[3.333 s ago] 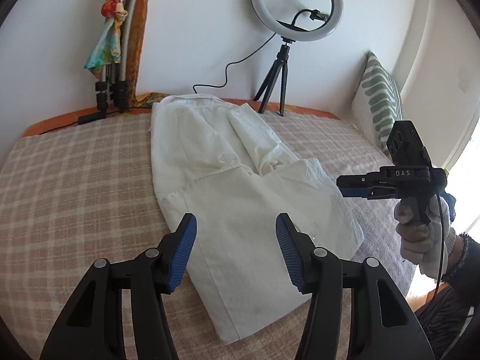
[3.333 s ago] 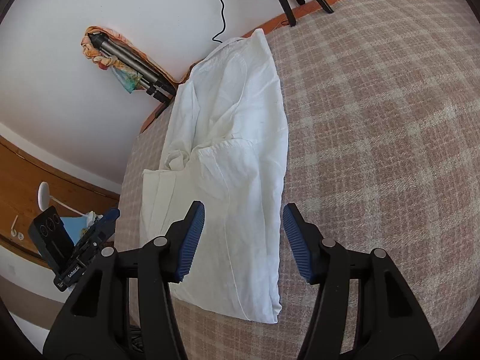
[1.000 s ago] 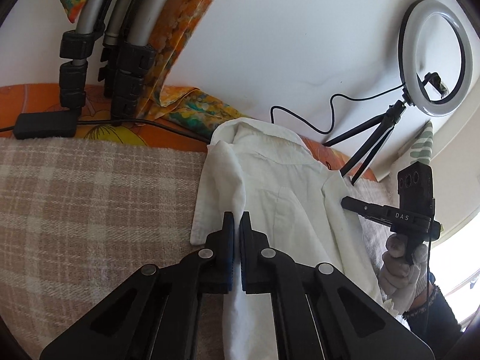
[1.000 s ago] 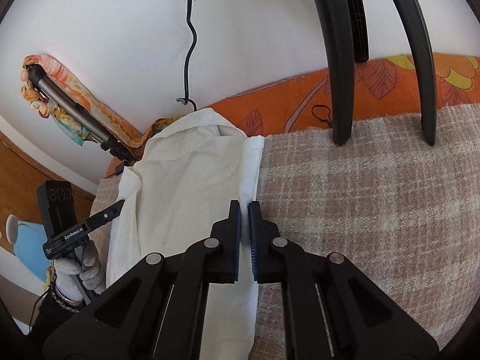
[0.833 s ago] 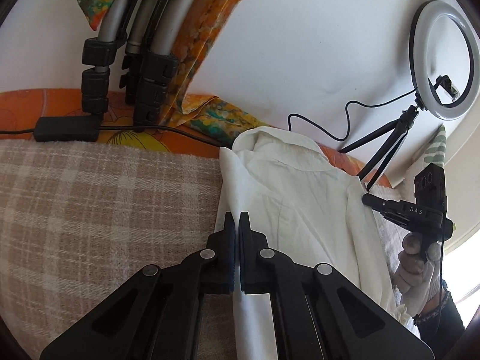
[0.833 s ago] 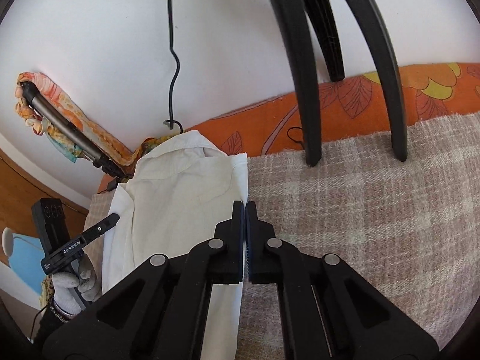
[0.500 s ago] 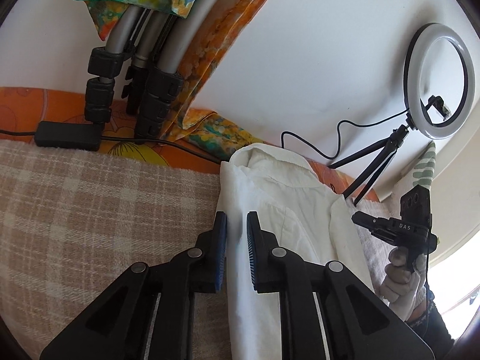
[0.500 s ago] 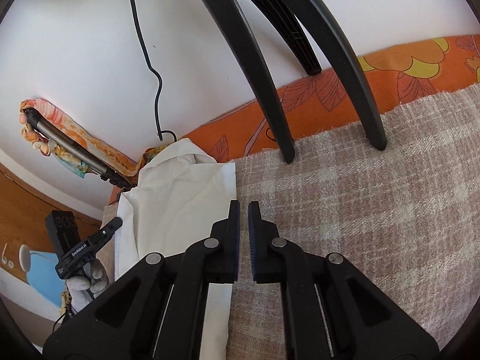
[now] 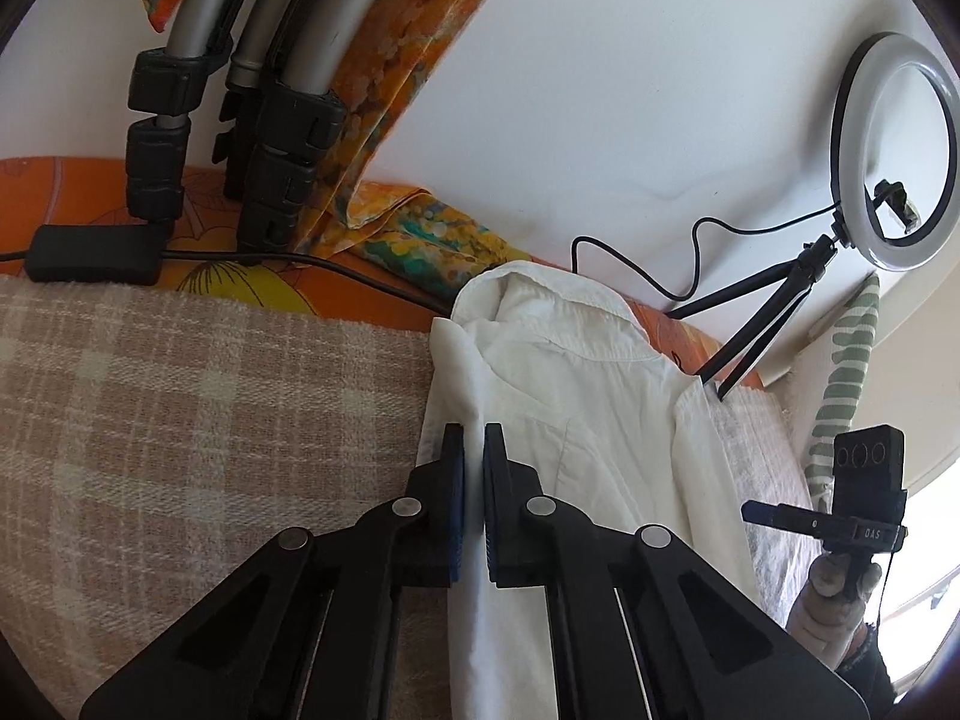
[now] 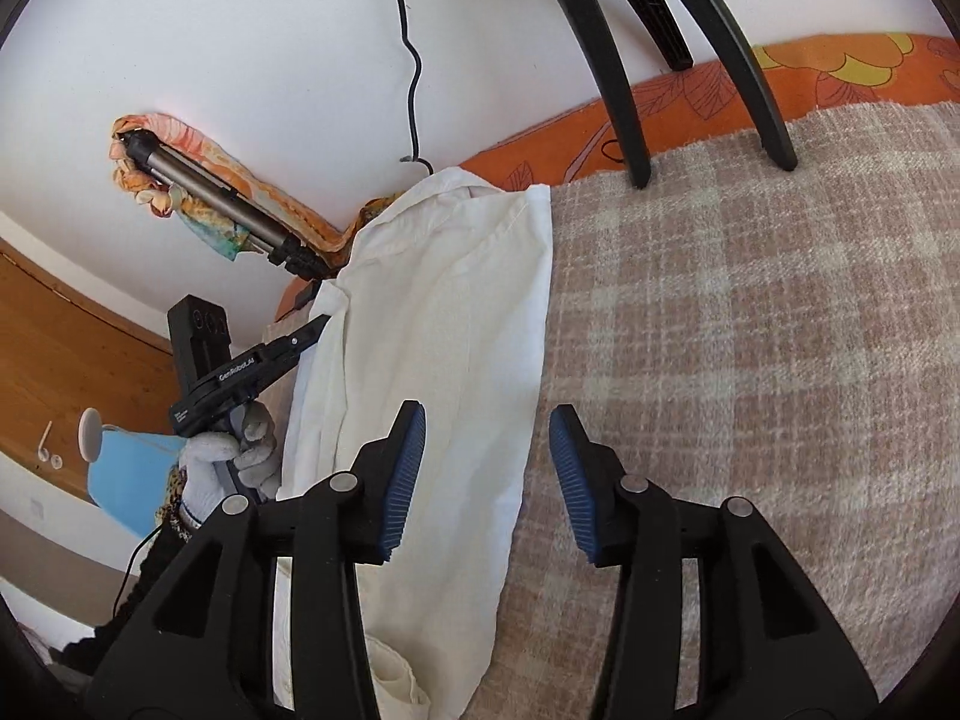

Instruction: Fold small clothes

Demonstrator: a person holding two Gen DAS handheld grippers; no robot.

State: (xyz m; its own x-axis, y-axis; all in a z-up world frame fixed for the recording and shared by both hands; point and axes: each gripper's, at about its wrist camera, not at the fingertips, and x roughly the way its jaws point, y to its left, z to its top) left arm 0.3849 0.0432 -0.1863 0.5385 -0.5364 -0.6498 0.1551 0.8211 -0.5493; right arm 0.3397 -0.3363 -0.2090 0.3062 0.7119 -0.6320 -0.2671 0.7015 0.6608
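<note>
A white shirt (image 9: 576, 396) lies folded into a long strip on a beige plaid blanket (image 9: 180, 420), running from the centre of the left wrist view down to its bottom edge, collar toward the wall. In the right wrist view the same shirt (image 10: 444, 360) fills the centre-left of the frame, its straight edge against the blanket (image 10: 750, 330).

The left gripper (image 9: 474, 468), at bottom centre of its own view, has its blue-padded jaws nearly together with a narrow gap, and the shirt's left folded edge runs through that gap; whether the pads actually press the cloth cannot be told. The right gripper (image 10: 486, 468) has its jaws spread wide, straddling the shirt's right edge above the cloth.

Writing: the right gripper (image 9: 840, 528), seen at lower right of the left wrist view in a gloved hand, carries the letters "OAS" or "DAS". The left gripper (image 10: 264, 360), seen at middle left of the right wrist view, reads "GenRobot.AI".

Only the left wrist view shows a ring light (image 9: 894, 150) on a small tripod at upper right, and a green-striped cushion (image 9: 846, 372). Only the right wrist view shows a wooden panel (image 10: 72, 360) and a blue object (image 10: 129, 474) at lower left. Both show a folded tripod (image 9: 240, 90) draped with a colourful scarf (image 10: 198, 222).
</note>
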